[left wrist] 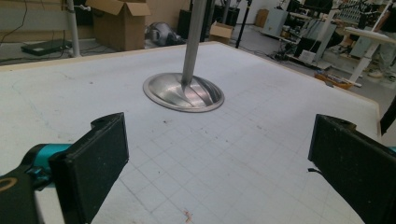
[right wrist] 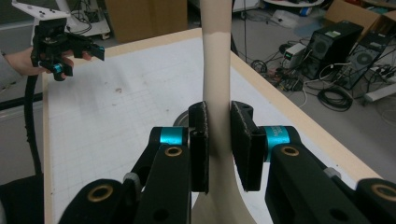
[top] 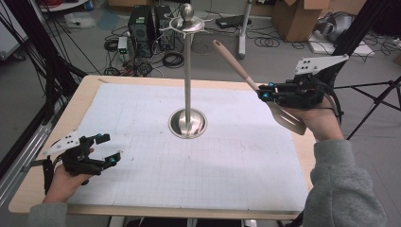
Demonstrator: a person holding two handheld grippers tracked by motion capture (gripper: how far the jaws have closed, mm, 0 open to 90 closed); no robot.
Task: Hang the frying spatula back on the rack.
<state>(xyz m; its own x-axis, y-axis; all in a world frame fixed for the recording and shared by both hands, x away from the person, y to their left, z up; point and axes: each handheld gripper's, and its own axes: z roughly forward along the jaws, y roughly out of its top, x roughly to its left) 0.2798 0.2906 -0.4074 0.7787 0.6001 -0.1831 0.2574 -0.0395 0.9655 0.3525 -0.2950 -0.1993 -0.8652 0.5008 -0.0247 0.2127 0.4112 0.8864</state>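
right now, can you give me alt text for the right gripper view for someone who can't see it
The right gripper is shut on the beige handle of a spatula, which rises straight up between its two black jaws. Beyond lie a white gridded mat on a wooden table, and at upper left the left gripper, open in a hand.

The table [top: 142, 198] is seen from high above. Each gripper view is taken low and close. The metal stand [top: 188, 71] is shared by all.
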